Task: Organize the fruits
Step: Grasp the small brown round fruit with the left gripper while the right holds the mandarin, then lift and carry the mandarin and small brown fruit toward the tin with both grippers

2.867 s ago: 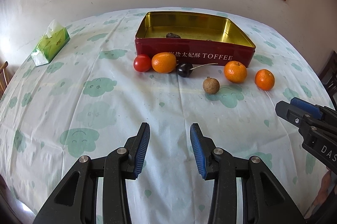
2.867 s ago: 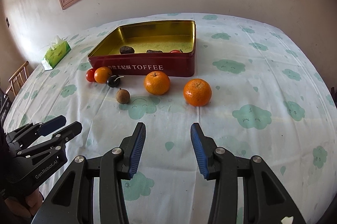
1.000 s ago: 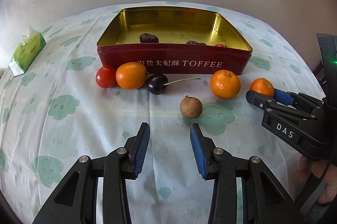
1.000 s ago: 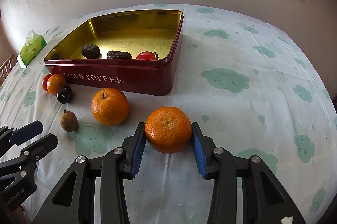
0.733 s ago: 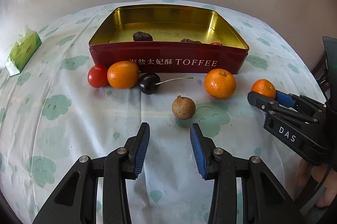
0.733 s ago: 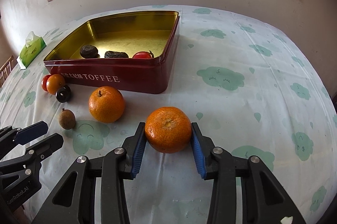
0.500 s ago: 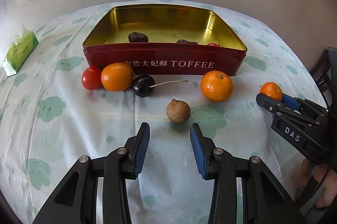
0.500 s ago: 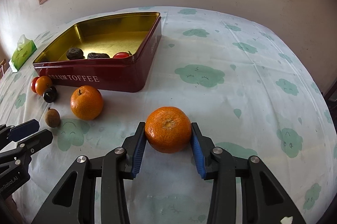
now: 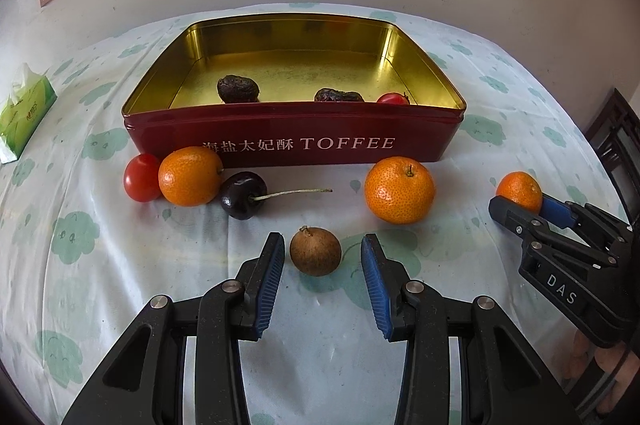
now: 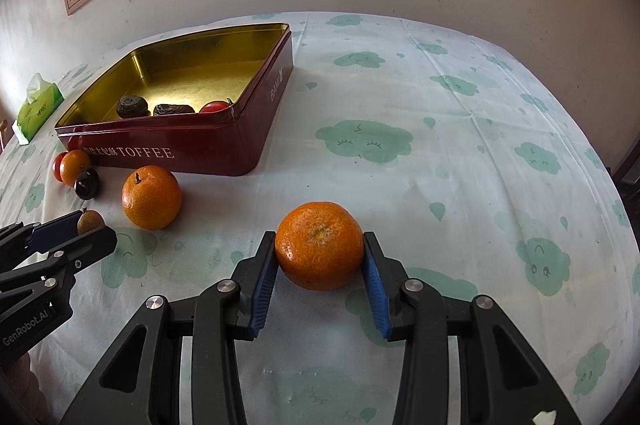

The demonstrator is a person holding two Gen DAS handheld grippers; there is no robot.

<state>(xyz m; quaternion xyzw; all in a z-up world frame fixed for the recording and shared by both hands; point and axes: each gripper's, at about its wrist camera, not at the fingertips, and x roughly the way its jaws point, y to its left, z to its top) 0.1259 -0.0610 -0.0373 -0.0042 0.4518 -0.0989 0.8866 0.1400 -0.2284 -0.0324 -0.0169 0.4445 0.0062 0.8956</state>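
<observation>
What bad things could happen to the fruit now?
The small brown fruit sits loose between the left gripper's open jaws, so it might roll off if bumped. The orange squeezed in the right gripper could slip out on its way to the tin.

The lower parts of the two dark fruits (image 9: 237, 89) and the red fruit (image 9: 393, 98) are hidden behind the tin (image 9: 294, 141) wall. The tissue box (image 9: 25, 115) is cut off by the left edge.
</observation>
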